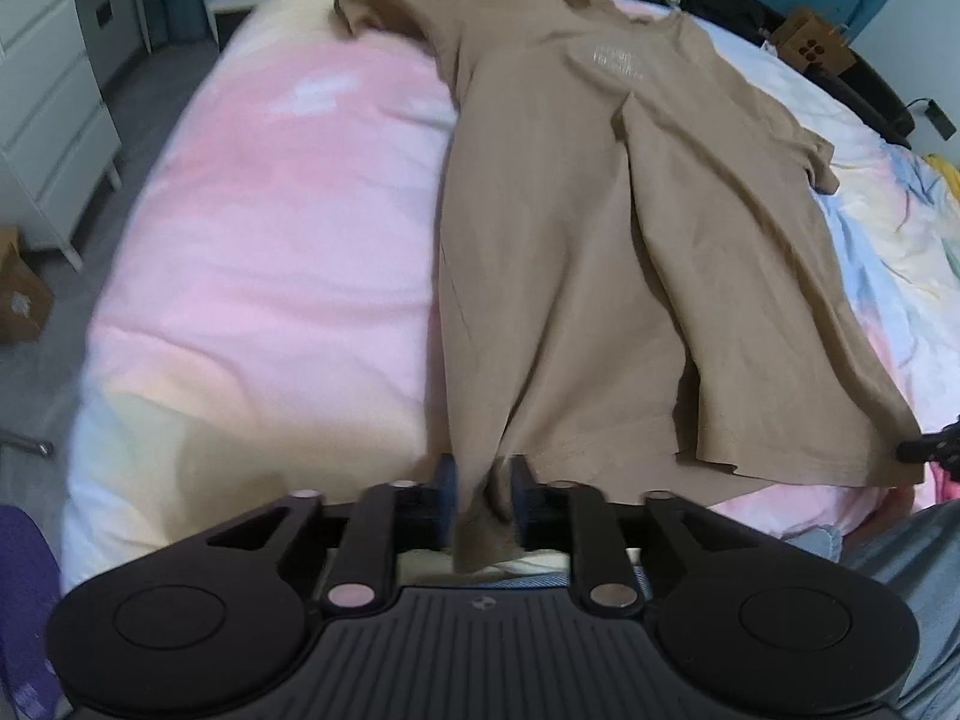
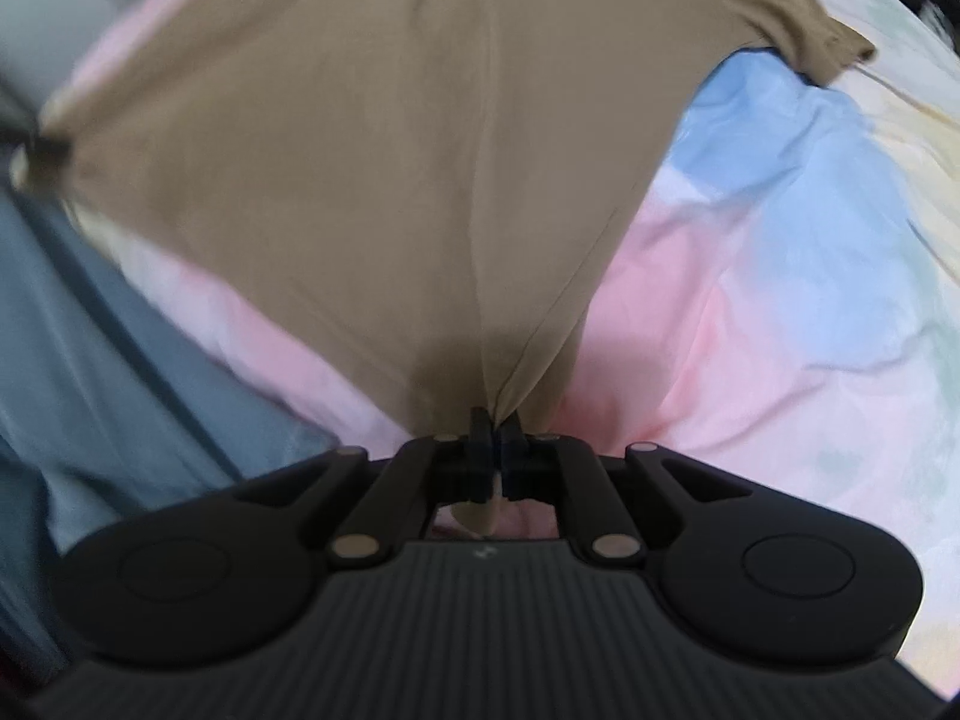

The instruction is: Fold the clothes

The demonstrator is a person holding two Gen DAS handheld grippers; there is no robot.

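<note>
Both views are motion-blurred; the pale chest print on the tan T-shirt (image 1: pixel 576 228) is illegible. The shirt, soft matte knit with long creases, lies spread on the pastel tie-dye bedspread (image 1: pixel 270 228), collar toward the top of the left wrist frame. The left gripper (image 1: pixel 483 495) pinches the hem at lower centre, fabric bunched between its blue pads (image 1: pixel 447 492). The right gripper (image 2: pixel 495 450) is clamped tight on another hem corner, cloth fanning upward. The white drawers (image 1: pixel 42 108) are cut off at upper left.
</note>
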